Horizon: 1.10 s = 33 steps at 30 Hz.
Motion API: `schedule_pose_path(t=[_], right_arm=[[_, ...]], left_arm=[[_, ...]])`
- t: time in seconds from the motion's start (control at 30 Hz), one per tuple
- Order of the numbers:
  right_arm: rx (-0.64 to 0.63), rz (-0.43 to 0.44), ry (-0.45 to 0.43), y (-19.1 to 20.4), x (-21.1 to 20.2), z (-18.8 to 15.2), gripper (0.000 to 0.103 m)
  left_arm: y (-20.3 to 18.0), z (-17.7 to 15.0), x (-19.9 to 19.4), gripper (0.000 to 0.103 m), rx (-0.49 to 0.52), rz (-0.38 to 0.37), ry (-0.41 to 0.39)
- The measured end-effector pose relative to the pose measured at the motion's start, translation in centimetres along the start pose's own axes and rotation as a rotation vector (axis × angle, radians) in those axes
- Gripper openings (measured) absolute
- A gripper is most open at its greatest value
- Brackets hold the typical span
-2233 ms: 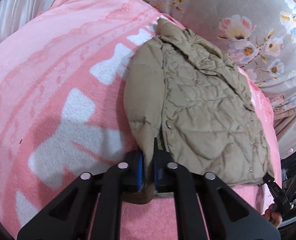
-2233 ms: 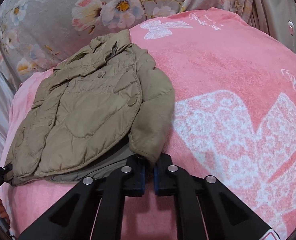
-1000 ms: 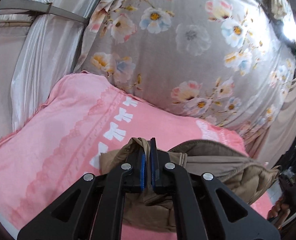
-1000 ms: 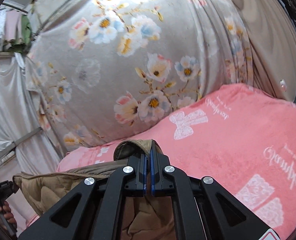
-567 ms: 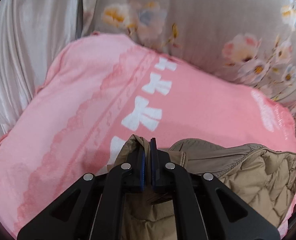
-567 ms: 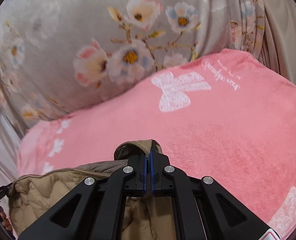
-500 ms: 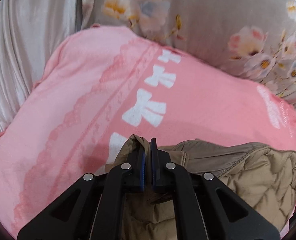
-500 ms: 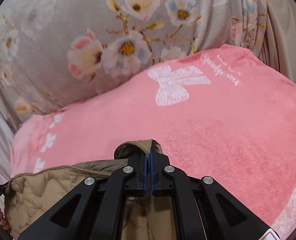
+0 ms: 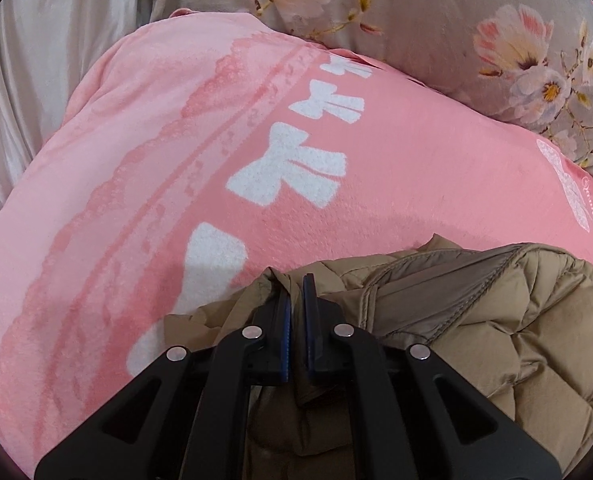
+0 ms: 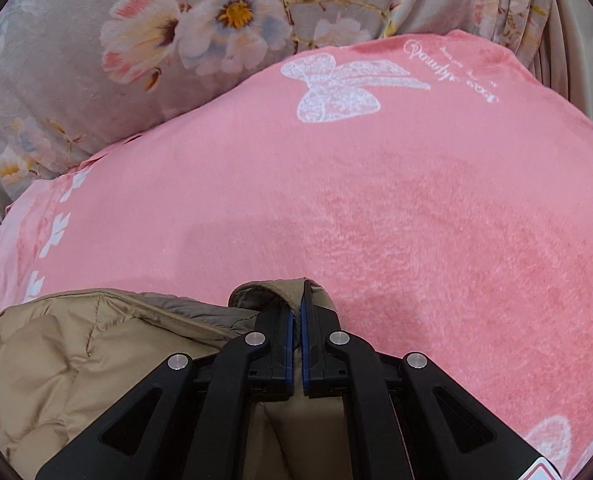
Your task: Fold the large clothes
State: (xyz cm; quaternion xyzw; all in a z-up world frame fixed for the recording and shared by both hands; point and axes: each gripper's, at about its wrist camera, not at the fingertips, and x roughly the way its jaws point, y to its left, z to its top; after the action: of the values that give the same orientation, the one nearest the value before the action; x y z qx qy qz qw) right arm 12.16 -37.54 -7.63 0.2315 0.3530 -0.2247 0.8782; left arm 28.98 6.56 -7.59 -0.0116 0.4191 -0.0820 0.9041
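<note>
A pink blanket [image 9: 396, 168] printed with white bows covers the surface, a grey floral curtain [image 10: 96, 40] hanging behind it. On the blanket's near part lies the quilted khaki jacket [image 9: 536, 340], bunched between both grippers. The left gripper [image 9: 295, 300] pinches its fabric edge; the right gripper [image 10: 296, 312] clamps another fold

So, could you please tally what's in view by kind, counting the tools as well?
Tan quilted jacket: 1
Pink blanket: 1
Floral curtain: 1
Tools, left tool and right tool, both shut on the jacket: 2
Total: 5
</note>
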Motion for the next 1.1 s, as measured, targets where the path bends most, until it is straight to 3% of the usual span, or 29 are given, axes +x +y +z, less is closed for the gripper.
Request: schedule_pose_path(t=[0.27, 0.43, 0.5, 0.53, 0.57, 0.6, 0.67, 0.77, 0.87, 0.93, 1.1], right_arm=[[0.001, -0.009, 0.038, 0.2, 1.0, -0.2, 0.002], [0.016, 0.036, 0.044, -0.3, 0.4, -0.1, 0.01], [0.027, 0.07, 0.037, -1.1, -1.6, 0.0, 0.023], [0.032, 0.089, 0.022, -1.5, -2.7, 0.1, 0.033], [0.035, 0.111, -0.013, -2.2, -4.8, 0.1, 0.037], [0.032, 0.114, -0.035, -2.7, -6.1, 0.1, 0.043], [0.022, 0.095, -0.084, -3.8, -8.9, 0.2, 0.045], [0.012, 0.0, -0.173, -4.4, -13.3, 0.1, 0.047], [-0.037, 0.018, -0.208, -1.9, -15.3, 0.1, 0.037], [-0.119, 0.04, -0.21, 1.9, -15.7, -0.2, 0.032], [-0.281, 0.12, -0.158, 11.6, -13.0, -1.7, 0.03]], left_arm=[[0.7, -0.3, 0.9, 0.006, -0.042, -0.05, -0.006], [1.1, -0.1, 0.5, 0.007, -0.056, -0.08, -0.001], [2.2, 0.4, -1.0, 0.014, -0.087, -0.107, -0.007], [2.9, 0.7, -2.4, 0.03, -0.105, -0.112, -0.02], [3.4, 0.9, -3.3, 0.059, -0.113, -0.105, -0.034], [4.2, 1.3, -5.1, 0.069, -0.123, -0.09, -0.08], [5.4, 2.1, -8.7, 0.073, -0.112, -0.053, -0.172], [5.4, 3.5, -12.1, 0.073, -0.046, 0.015, -0.205], [3.1, 3.9, -14.6, 0.073, 0.017, 0.005, -0.246], [-0.3, 4.0, -15.4, 0.073, 0.08, -0.022, -0.257], [-9.6, 2.5, -12.7, 0.073, 0.21, -0.083, -0.184]])
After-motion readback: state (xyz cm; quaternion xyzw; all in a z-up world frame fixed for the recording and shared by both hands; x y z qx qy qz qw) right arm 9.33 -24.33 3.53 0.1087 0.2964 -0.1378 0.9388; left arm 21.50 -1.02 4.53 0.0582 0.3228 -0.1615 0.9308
